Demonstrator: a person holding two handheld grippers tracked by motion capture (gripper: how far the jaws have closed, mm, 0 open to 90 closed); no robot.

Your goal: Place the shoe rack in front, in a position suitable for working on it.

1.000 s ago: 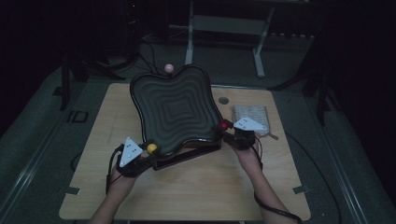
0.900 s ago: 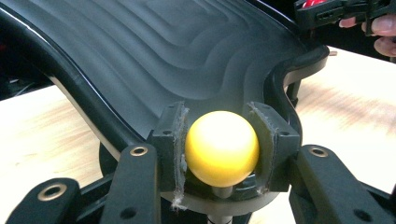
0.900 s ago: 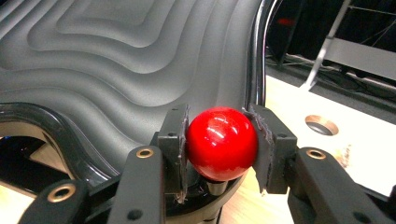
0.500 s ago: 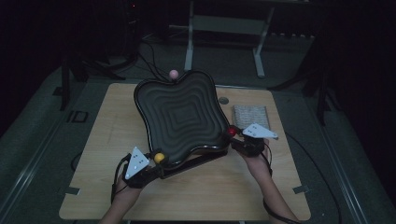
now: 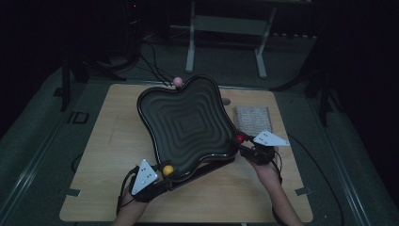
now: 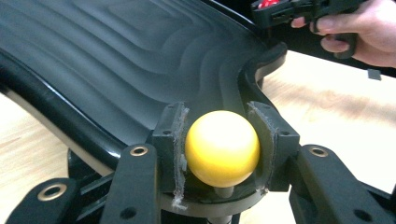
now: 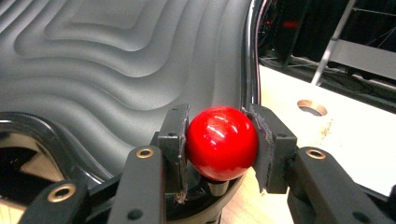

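Note:
A black wavy-edged tray [image 5: 188, 122] with stepped ridges is held above the wooden table [image 5: 113, 141], tilted. It carries a ball knob at each corner. My left gripper [image 5: 164, 173] is shut on the yellow knob [image 5: 168, 170] at the tray's near left corner; in the left gripper view the pads press the yellow knob [image 6: 222, 147] on both sides. My right gripper [image 5: 242, 141] is shut on the red knob [image 5: 240, 138] at the right corner, and the red knob [image 7: 222, 142] sits squeezed between its jaws. A pink knob [image 5: 177, 81] tops the far corner.
A grey woven cloth [image 5: 252, 117] lies on the table to the right, beyond the right gripper. A round hole [image 5: 226, 101] in the tabletop lies beside the tray's far right edge. A white metal stand [image 5: 226, 28] rises behind the table.
Both hands have carried the tray toward the right of the table and slightly nearer. Both grips on the knobs are unchanged.

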